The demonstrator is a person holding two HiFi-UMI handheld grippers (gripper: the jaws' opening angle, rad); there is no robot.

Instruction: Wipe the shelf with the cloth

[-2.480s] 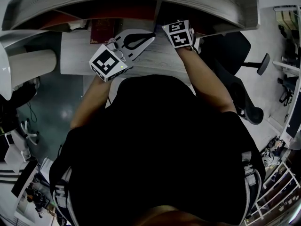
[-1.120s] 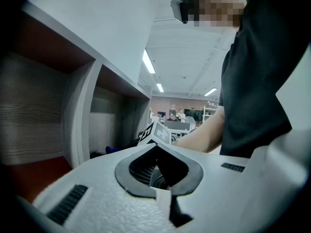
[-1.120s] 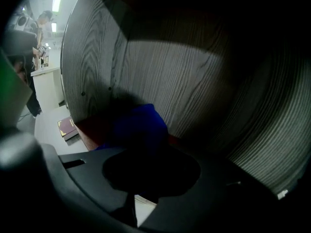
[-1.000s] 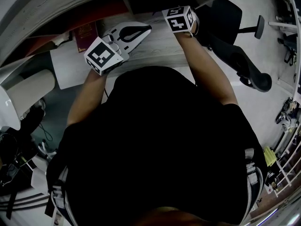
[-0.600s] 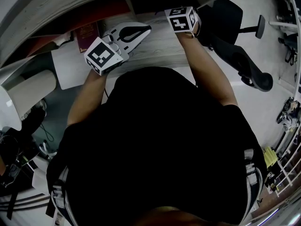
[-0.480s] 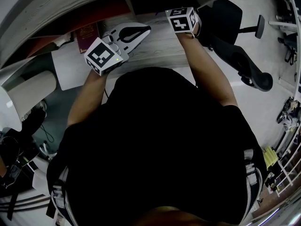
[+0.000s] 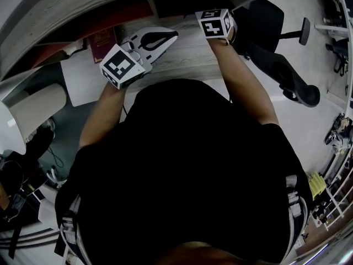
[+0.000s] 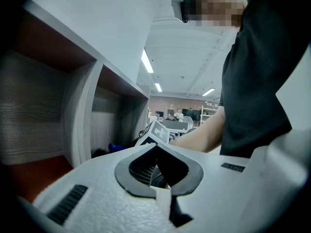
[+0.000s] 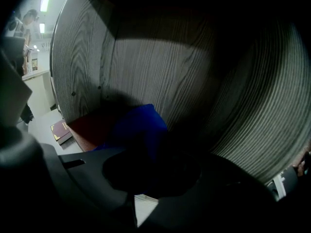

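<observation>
1. Nearest the head camera, the person's black shirt (image 7: pixel 187 170) filled most of the frame, with both forearms reaching forward over the pale wood-grain desk (image 7: pixel 190 57).
2. The left gripper (image 8: pixel 163 192) hovered over the desk outside the shelf. Its white jaws were pressed together with nothing between them, so it took no part in the wiping.
3. A maroon book (image 7: pixel 102 40) lay on the desk to the left of that gripper, at the foot of the shelf.
4. Further in, the right gripper (image 9: pixel 132 198) reached into a dark compartment, its jaws clamped on the blue cloth (image 9: pixel 138 124), which bunched out past the jaw tips.
5. The cloth sat low in the compartment, by the corner where the reddish-brown floor (image 9: pixel 87 125) met the grey-grained back wall of the shelf (image 9: pixel 150 67). Whether it was pressing on either surface could not be told.
6. Judged from this, wiping of that one compartment seemed to be under way. No dust or streaks showed how much was clean, and the neighbouring compartments probably remained to be done.
</observation>
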